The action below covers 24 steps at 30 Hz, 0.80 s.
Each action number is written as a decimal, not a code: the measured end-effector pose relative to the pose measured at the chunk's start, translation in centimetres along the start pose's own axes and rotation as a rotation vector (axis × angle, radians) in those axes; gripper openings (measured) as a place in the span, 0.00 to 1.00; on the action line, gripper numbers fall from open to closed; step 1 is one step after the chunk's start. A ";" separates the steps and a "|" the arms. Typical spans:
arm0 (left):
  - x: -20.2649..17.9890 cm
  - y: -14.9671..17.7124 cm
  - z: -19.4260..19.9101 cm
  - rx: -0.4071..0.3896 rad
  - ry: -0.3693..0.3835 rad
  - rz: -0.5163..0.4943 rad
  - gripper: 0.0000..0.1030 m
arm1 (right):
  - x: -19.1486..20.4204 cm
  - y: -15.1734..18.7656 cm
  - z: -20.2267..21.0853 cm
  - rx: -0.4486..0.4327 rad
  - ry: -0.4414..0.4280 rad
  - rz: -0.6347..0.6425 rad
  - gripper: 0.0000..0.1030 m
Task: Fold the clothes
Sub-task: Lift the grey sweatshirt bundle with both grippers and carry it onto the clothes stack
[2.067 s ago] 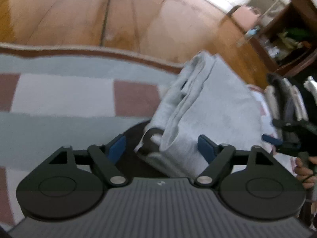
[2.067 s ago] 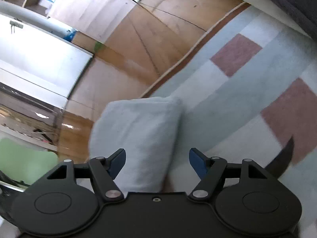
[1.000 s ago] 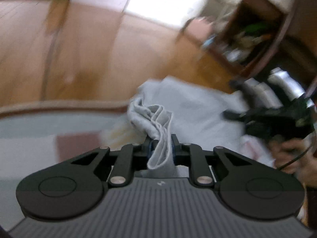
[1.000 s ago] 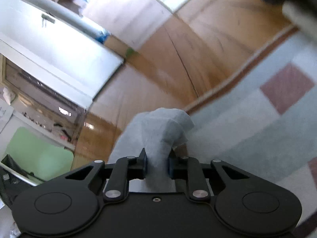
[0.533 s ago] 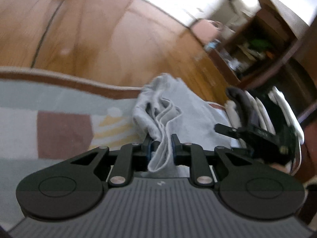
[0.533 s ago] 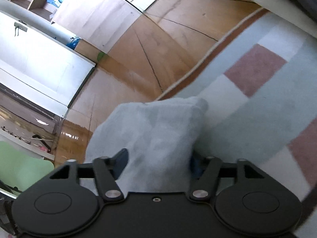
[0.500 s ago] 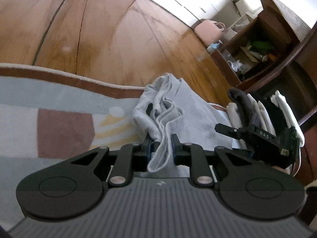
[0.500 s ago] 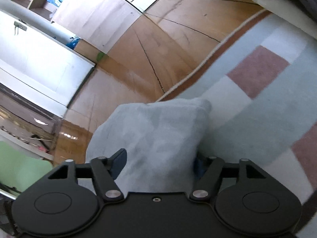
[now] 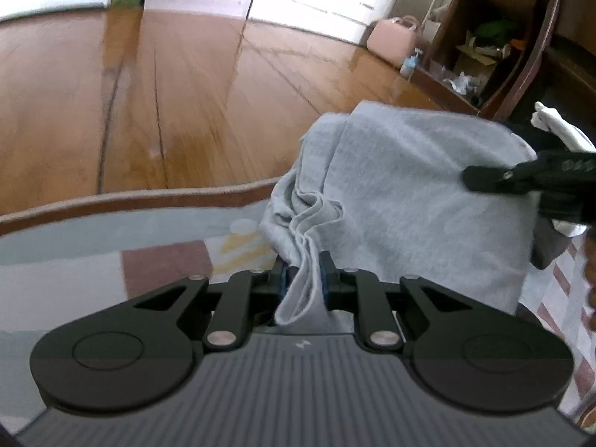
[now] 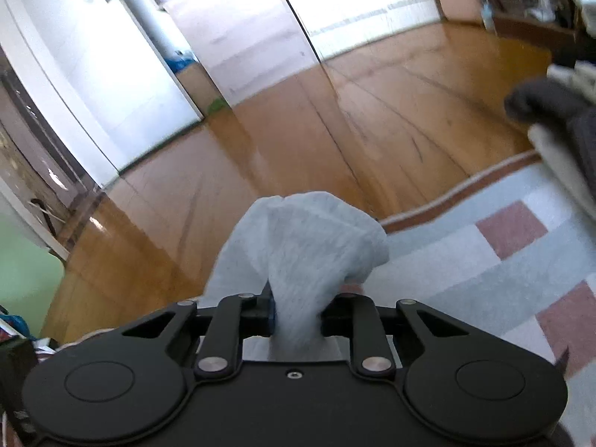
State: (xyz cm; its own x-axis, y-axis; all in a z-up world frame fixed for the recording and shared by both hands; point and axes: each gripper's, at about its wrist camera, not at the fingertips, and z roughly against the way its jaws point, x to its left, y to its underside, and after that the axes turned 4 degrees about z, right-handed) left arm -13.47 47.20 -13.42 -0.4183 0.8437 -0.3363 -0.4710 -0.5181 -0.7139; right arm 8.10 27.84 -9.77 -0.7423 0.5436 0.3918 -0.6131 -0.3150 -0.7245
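Observation:
A folded light grey garment (image 9: 409, 201) is held up over the patterned rug (image 9: 111, 246). My left gripper (image 9: 303, 279) is shut on its bunched near edge. My right gripper (image 10: 298, 313) is shut on the opposite end of the same garment (image 10: 309, 238), which bulges up between the jaws. In the left wrist view the right gripper (image 9: 529, 178) shows as a black shape at the far right of the cloth.
The rug's brown border (image 9: 149, 197) meets a wooden floor (image 9: 186, 93). A stack of folded clothes (image 10: 558, 134) sits at the right. A wooden cabinet (image 9: 503, 37) and a pink bag (image 9: 391, 39) stand behind.
The right gripper closed on the garment's end. Both grippers have lifted the garment, and the views tilted up toward the room.

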 end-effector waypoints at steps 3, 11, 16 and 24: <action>-1.5 -0.1 3.8 -0.066 -0.019 -0.051 0.15 | 2.2 1.3 4.4 -0.092 0.013 0.098 0.22; -6.3 0.1 12.3 -0.153 -0.159 -0.098 0.15 | 1.9 1.1 10.4 -0.026 -0.074 -0.059 0.22; -7.2 2.1 15.5 -0.216 -0.186 -0.048 0.14 | 3.7 -0.1 14.0 -0.029 -0.190 0.028 0.21; -13.2 2.6 18.6 -0.308 -0.172 -0.063 0.14 | 0.8 0.0 19.6 -0.060 -0.280 0.088 0.21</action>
State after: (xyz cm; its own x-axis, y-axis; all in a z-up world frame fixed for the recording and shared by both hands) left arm -23.65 32.09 0.57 -0.5328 0.8232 -0.1960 -0.2545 -0.3769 -0.8906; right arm 2.14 13.03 1.67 -0.8429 0.2782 0.4605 -0.5317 -0.3003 -0.7919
